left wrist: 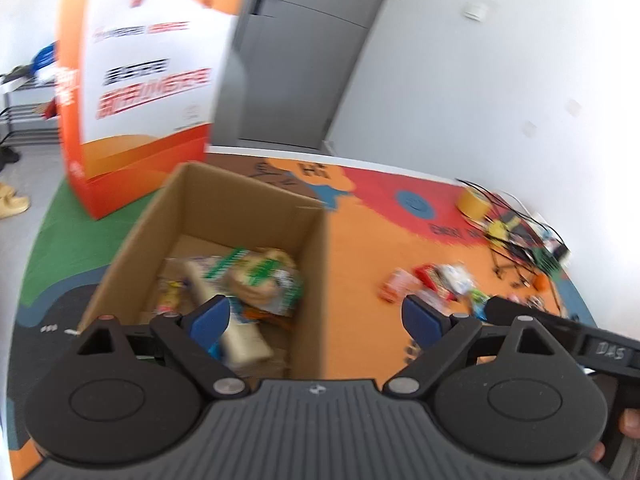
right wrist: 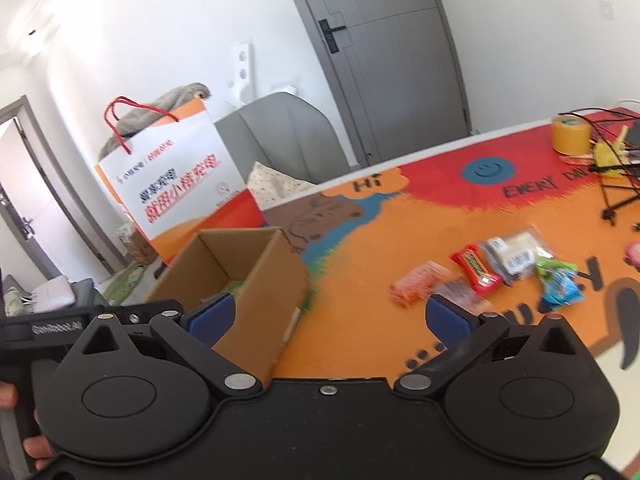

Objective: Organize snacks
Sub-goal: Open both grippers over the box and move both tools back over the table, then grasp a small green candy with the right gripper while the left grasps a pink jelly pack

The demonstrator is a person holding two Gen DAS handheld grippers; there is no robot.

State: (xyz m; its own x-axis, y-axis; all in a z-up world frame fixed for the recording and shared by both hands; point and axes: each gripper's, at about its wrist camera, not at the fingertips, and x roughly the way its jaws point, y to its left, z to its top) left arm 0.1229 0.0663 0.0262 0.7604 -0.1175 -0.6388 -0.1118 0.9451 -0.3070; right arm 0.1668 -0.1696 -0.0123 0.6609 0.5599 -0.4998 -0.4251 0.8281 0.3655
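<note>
An open cardboard box (left wrist: pixel 248 208) (right wrist: pixel 256 276) stands on the colourful mat (left wrist: pixel 360 248) and holds several snack packets (left wrist: pixel 256 280). My left gripper (left wrist: pixel 316 318) hangs open over the box's right wall, nothing between its blue pads. More loose snacks (right wrist: pixel 492 268) (left wrist: pixel 432 284) lie on the orange part of the mat (right wrist: pixel 360 248) to the right: an orange packet (right wrist: pixel 418 286), a red bar (right wrist: pixel 476 266), a pale packet (right wrist: pixel 516 252), a green-blue packet (right wrist: pixel 560 286). My right gripper (right wrist: pixel 330 316) is open and empty, between the box and those snacks. The other gripper's body (left wrist: pixel 560 328) shows at right in the left wrist view.
A tall orange-and-white paper bag (left wrist: pixel 136 104) (right wrist: pixel 180 184) stands behind the box. A roll of yellow tape (right wrist: pixel 570 134) (left wrist: pixel 474 202) and tangled black cables (right wrist: pixel 612 176) sit at the mat's far right. A grey door (right wrist: pixel 392 60) and white walls lie beyond.
</note>
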